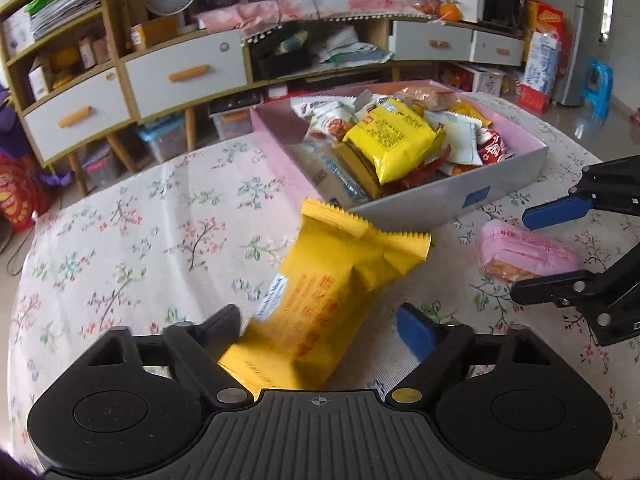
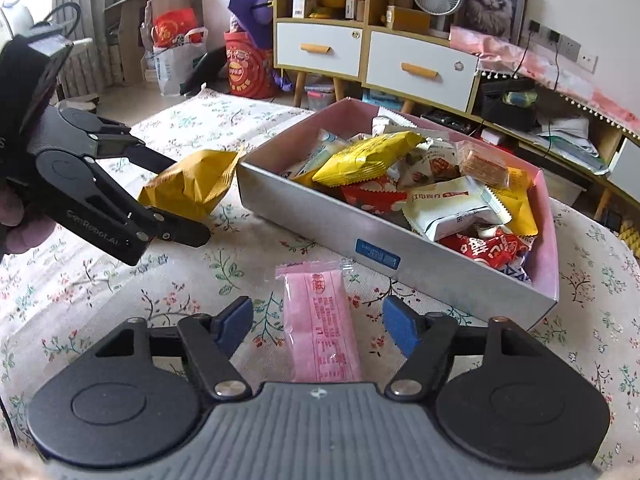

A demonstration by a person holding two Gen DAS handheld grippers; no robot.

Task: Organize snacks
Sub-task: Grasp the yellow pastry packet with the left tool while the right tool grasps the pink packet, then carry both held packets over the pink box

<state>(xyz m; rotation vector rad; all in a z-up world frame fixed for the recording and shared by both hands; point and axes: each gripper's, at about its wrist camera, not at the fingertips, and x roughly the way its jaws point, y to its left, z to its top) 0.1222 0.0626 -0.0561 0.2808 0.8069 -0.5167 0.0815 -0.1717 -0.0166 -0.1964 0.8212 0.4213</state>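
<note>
Largest item: the snack box (image 2: 404, 276) on the floral tablecloth (image 1: 120, 240), already heaped with packets. Next, a yellow packet (image 1: 336, 292), puffed, crinkly and probably light, lies just outside the box's near wall between the spread jaws of my left gripper (image 1: 320, 326), pads off it; I judge its mid-body the best hold. Smallest, a flat pink wafer packet (image 2: 320, 320), soft, slick and crushable, lies between my right gripper's (image 2: 316, 326) parted, untouching jaws, best gripped gently across its width.

Black tool (image 1: 320, 326), blue pads (image 1: 416, 330), silver screws.
</note>
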